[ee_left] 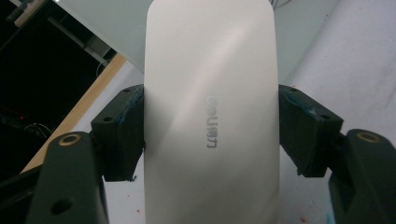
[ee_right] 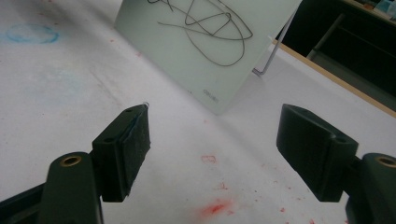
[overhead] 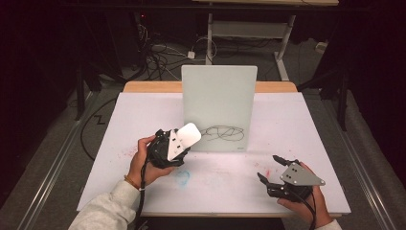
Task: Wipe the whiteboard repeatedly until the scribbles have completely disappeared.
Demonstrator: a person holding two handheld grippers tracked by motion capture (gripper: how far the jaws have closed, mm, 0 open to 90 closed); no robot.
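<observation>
White paper covers the table (overhead: 143,120), where a scribbled board (overhead: 219,108) stands upright. Left hand-held gripper (overhead: 173,143) clamps a white eraser (ee_left: 210,116), its ends cut off in that gripper's view. Right hand-held gripper (overhead: 274,168) hovers, jaws apart.

A white board (overhead: 219,108) stands upright at frame center on the white table (overhead: 143,120), bearing a dark scribble (overhead: 224,133). At lower left, the left gripper (overhead: 173,143) clamps a white eraser (overhead: 183,140). At lower right, the right gripper (overhead: 273,168) rests with jaws apart.
</observation>
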